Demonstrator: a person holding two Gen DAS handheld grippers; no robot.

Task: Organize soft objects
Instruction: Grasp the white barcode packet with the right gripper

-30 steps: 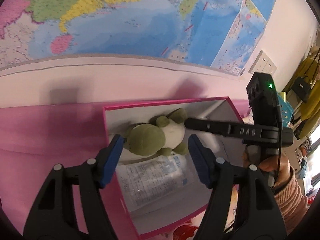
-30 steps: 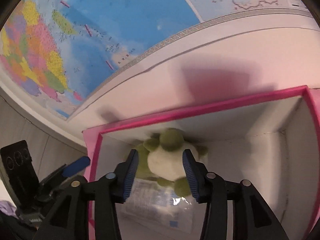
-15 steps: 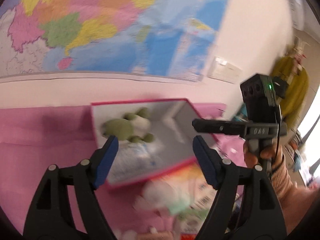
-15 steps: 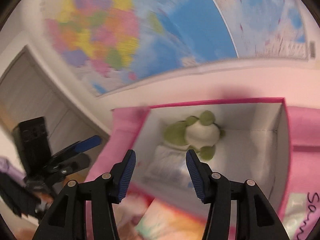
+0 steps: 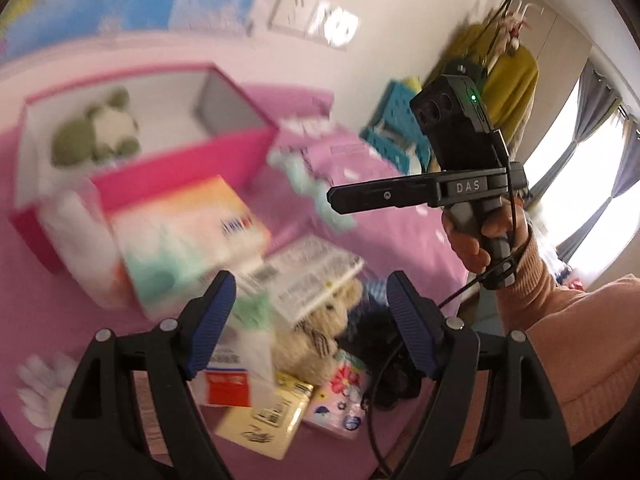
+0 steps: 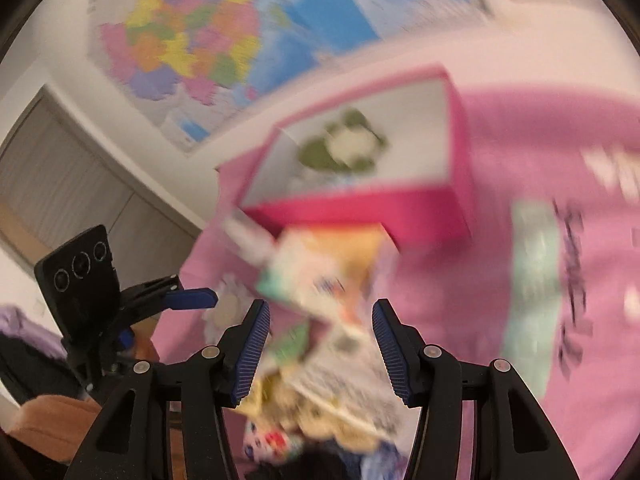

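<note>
A green and white plush (image 5: pixel 96 128) lies in the open pink box (image 5: pixel 180 168), also seen blurred as plush (image 6: pixel 340 148) and box (image 6: pixel 360 216). In front of the box is a pile: a colourful tissue pack (image 5: pixel 188 236), a beige teddy bear (image 5: pixel 320 332), a printed bag (image 5: pixel 316 276), a yellow pack (image 5: pixel 264 420) and a dark cloth (image 5: pixel 384 356). My left gripper (image 5: pixel 310 324) hangs open over the teddy, holding nothing. My right gripper (image 6: pixel 320 340) is open above the same pile, pads apart and empty. A hand holds it at the right, where the right gripper (image 5: pixel 340 200) shows side-on.
Everything lies on a pink bedspread (image 5: pixel 400 240). A wall map (image 6: pixel 192 40) and a socket plate (image 5: pixel 296 8) are behind the box. A teal crate (image 5: pixel 396 128), hanging yellow clothes (image 5: pixel 508 80) and a curtained window stand at the right. Cupboard doors (image 6: pixel 60 184) are at the left.
Both grippers have drawn back from the box to the pile in front of it. The plush stays in the box. The left jaws stand a little wider.
</note>
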